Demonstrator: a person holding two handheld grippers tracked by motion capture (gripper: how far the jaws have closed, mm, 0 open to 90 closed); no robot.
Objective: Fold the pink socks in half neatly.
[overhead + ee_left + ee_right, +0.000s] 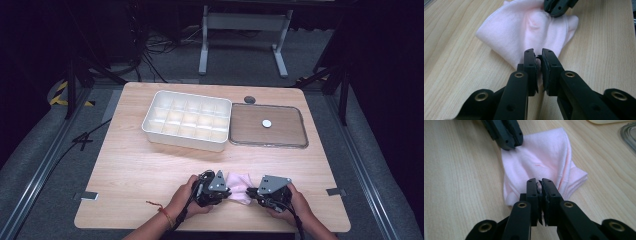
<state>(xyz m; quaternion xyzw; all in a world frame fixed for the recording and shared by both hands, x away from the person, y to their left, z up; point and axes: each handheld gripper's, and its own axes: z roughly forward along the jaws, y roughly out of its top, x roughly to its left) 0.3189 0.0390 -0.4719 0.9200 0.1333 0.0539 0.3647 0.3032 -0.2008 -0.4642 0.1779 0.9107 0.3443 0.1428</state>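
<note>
Pink knitted cloth (239,187), folded small on the light wooden desk (130,165) at its near edge, is pinched at opposite ends by left tool (538,57) and right tool (539,185); probably mid-fold, next needing a joint lift.

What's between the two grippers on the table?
A pink cloth lies between the left gripper and the right gripper, each pinching an edge of it. The high view shows it on the table.

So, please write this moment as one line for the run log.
left gripper: shut on pink cloth | right gripper: shut on pink cloth, opposite side | cloth: on table | divided tray: untouched
</note>
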